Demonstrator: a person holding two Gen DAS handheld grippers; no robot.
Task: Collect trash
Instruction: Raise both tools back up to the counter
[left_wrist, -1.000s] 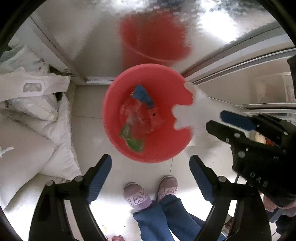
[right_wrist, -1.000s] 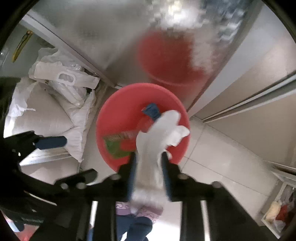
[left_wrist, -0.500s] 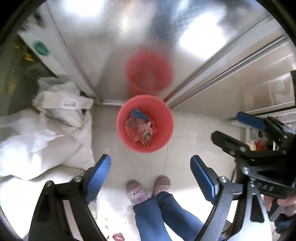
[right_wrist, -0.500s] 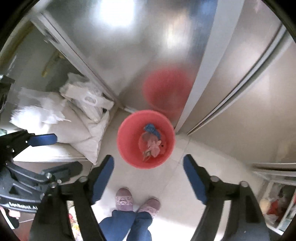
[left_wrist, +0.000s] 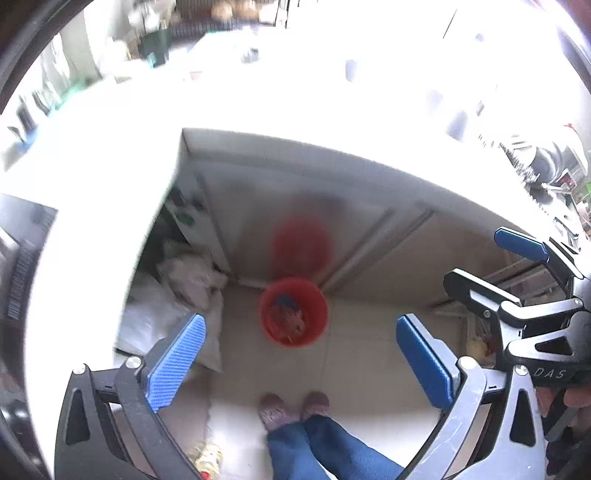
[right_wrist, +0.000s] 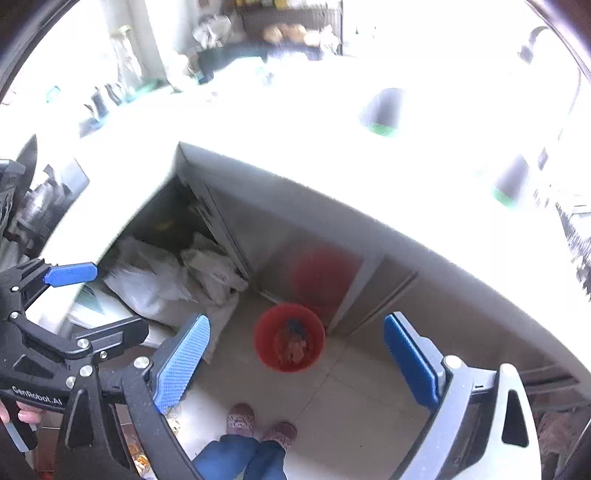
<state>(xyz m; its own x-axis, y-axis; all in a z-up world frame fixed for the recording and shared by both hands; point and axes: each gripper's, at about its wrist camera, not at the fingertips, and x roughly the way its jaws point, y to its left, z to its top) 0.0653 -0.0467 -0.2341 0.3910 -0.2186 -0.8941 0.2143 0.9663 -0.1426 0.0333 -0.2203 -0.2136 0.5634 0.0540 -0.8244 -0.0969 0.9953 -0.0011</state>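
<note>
A red bucket (left_wrist: 293, 312) stands on the tiled floor against the cabinet front, holding mixed trash (left_wrist: 286, 317) with a blue piece on top. It also shows in the right wrist view (right_wrist: 289, 338). My left gripper (left_wrist: 301, 360) is open and empty, high above the bucket. My right gripper (right_wrist: 295, 363) is open and empty too, also high above it. The right gripper also shows at the right edge of the left wrist view (left_wrist: 517, 258), and the left gripper at the left edge of the right wrist view (right_wrist: 70, 291).
A bright white countertop (right_wrist: 295, 122) with blurred bottles and dishes fills the upper half of both views. White plastic bags (right_wrist: 166, 280) lie in the open cabinet to the left of the bucket. The person's feet (left_wrist: 291, 406) stand on the floor just below it.
The right gripper opened and let go of the white tissue over the bucket. Both grippers have risen well up, so the bucket looks smaller and the countertop has come into view.
</note>
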